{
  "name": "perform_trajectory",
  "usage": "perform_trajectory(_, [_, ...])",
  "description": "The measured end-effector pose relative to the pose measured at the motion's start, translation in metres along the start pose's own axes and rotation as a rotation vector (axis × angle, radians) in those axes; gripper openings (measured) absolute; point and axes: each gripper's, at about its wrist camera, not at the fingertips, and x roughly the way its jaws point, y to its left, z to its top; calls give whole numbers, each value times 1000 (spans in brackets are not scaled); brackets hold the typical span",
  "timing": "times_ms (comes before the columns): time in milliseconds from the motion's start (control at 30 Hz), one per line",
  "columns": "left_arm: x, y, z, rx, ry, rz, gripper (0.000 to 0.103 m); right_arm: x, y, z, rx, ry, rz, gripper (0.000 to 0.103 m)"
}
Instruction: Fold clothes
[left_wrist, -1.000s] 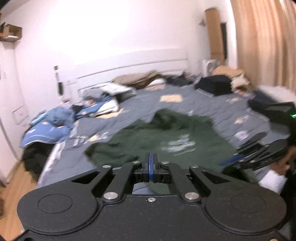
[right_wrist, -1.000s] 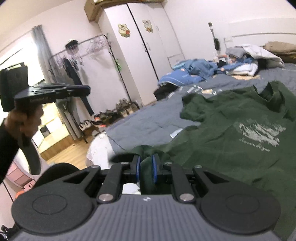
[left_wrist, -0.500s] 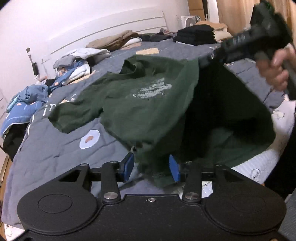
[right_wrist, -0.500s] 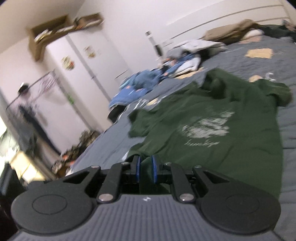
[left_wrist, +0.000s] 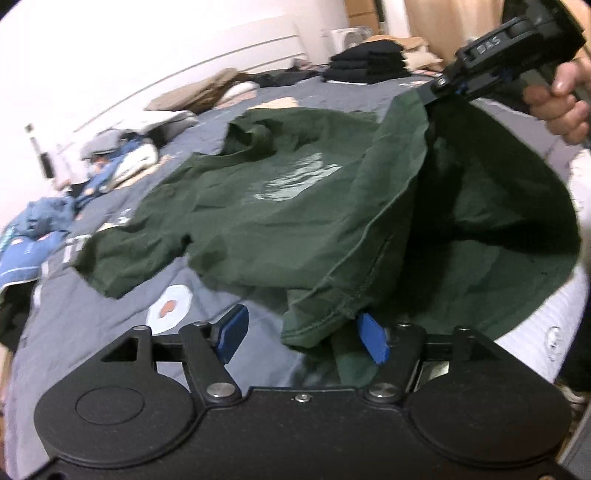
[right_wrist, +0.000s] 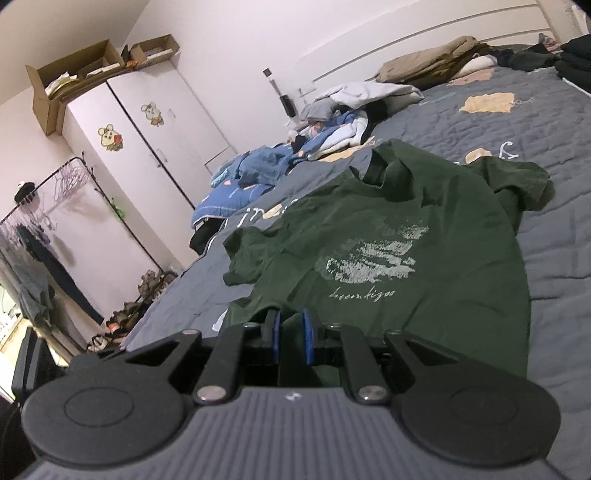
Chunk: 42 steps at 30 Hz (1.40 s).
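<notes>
The left gripper (left_wrist: 303, 332) is opening, and the bottom edge of the green shirt (left_wrist: 266, 214) hangs loose between its blue pads (left_wrist: 232, 328), close to the near edge of the bed (left_wrist: 122, 302). The right gripper (right_wrist: 291, 338) pinches the other bottom corner and holds it up. The shirt runs long from both grippers toward the headboard, and the cardboard boxes (right_wrist: 74, 74) on the wardrobe hold papers

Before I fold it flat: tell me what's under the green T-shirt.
The green T-shirt lies on the grey quilt, visible all around it. Whatever lies under the fabric itself is hidden.
</notes>
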Motion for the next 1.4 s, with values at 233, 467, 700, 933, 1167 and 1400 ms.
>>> perform_trajectory(233, [28,-4,2,105,20,-92,43,1,1,-2,-8,24,9,13])
perform_trajectory(467, [19,6,4,52,70,-107,11,1,0,-3,-5,31,12,13])
perform_trajectory(700, [-54,40,8,-65,12,41,6,-2,20,-7,-23,20,74,13])
perform_trajectory(933, [-124,70,19,-188,29,244,5,7,69,-29,-148,88,192,13])
perform_trajectory(1167, [-87,64,17,-116,281,408,9,31,97,-58,-282,222,181,16])
perform_trajectory(1400, [-87,82,-6,-183,392,378,35,41,87,-70,-337,455,117,29])
